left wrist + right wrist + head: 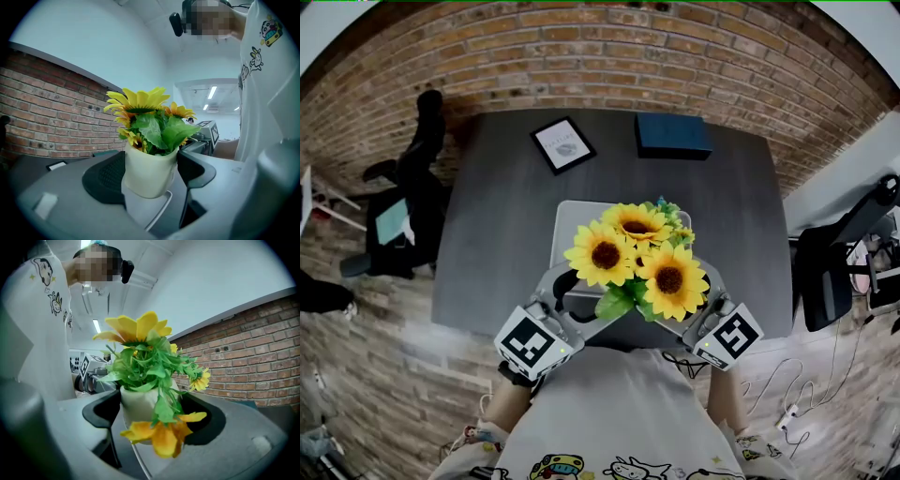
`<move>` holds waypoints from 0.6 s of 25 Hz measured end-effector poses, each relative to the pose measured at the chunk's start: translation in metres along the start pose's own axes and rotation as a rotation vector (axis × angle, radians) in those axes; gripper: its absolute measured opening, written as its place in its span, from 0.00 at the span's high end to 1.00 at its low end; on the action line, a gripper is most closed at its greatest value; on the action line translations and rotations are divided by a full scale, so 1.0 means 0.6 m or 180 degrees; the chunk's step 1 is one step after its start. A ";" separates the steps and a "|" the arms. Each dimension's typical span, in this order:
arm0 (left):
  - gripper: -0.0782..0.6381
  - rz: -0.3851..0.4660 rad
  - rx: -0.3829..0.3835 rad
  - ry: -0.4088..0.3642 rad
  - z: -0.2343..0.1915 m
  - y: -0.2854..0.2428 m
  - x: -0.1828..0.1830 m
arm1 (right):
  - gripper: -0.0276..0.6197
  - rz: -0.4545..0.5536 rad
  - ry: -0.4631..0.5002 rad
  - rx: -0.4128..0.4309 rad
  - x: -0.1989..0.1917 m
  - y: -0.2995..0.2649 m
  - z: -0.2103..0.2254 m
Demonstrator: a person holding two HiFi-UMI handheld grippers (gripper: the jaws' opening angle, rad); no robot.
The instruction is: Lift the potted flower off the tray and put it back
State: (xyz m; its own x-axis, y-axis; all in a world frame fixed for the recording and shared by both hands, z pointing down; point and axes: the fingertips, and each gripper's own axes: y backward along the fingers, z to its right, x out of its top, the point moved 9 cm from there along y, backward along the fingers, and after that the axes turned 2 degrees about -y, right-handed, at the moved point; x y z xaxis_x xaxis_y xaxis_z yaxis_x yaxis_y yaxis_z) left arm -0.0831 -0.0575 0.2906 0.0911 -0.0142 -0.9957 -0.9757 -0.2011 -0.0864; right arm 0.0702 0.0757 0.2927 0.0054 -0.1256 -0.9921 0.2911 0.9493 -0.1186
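Grip | left gripper [150, 178] spread wide, pinching flower pot [147, 166] (above tray [572, 211]) | right gripper [150, 414] likewise

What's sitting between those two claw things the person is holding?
The potted flower: the left gripper and right gripper each clasp its white pot, shown best in both gripper views.

The person is wearing a pale T-shirt [623, 412] printed with cartoon figures; the grey left claw [567, 295] and right claw [701, 300] are each bearing a black-and-white marker cube [532, 342]
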 end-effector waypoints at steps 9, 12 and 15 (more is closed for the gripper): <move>0.38 -0.0024 -0.0016 0.0049 -0.001 0.000 -0.003 | 0.32 0.0007 -0.0027 -0.0033 -0.003 0.001 -0.003; 0.38 -0.0004 -0.0033 0.0015 -0.001 0.000 -0.003 | 0.32 0.0012 -0.0033 -0.0038 -0.003 0.001 -0.003; 0.38 -0.0007 -0.0039 0.0023 -0.001 -0.001 -0.004 | 0.32 0.0008 -0.0033 -0.0047 -0.005 0.001 -0.003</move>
State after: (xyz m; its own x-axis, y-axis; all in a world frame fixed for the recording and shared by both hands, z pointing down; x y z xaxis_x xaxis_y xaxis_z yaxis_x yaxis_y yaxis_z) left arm -0.0826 -0.0581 0.2932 0.0946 -0.0207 -0.9953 -0.9731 -0.2131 -0.0881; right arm 0.0686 0.0774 0.2955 0.0162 -0.1261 -0.9919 0.2769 0.9538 -0.1168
